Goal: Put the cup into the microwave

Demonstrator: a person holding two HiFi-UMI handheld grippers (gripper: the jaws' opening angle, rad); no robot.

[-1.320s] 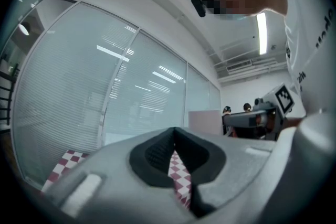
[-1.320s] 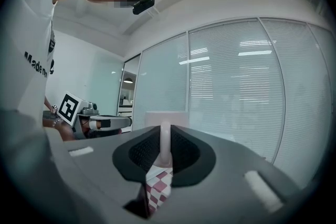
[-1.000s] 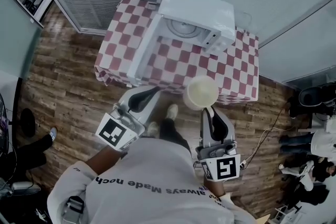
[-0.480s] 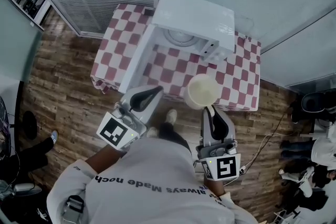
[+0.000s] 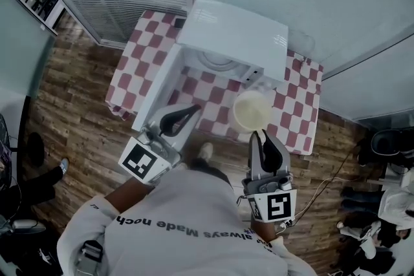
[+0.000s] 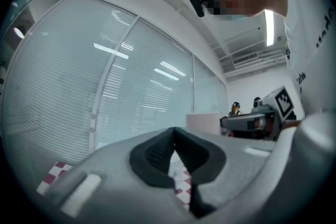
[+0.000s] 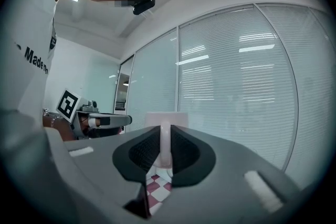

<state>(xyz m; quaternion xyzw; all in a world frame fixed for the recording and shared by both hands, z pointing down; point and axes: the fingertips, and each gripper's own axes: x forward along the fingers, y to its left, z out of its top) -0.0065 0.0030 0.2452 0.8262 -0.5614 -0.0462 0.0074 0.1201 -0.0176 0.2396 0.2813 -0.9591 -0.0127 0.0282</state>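
A: Where is the cup (image 5: 251, 111) at this moment?

B: It is in the air, above the front part of the checkered table (image 5: 139, 58), just before the microwave (image 5: 236, 32). The right gripper (image 5: 260, 134) carries it. In the right gripper view the jaws are pressed on the white handle (image 7: 165, 144), so the hold is at the handle only.

A: And the left gripper (image 5: 193, 110)?

B: Its jaws are together with nothing between them. It hangs near the open door (image 5: 157, 84).

A: So what does the step need?

B: I think the cup stands more before the control panel side than before the opening (image 5: 217, 63). It should go a little to the left, then forward and down onto the round plate inside. The rim must be level, because a grip on the handle alone lets the cup swing easily.

A: Any risk?

B: The cup could knock the upper edge of the opening if it enters too high. Also, the left gripper should not touch the door, or the door may swing toward the cup. I cannot tell if there is liquid in the cup.
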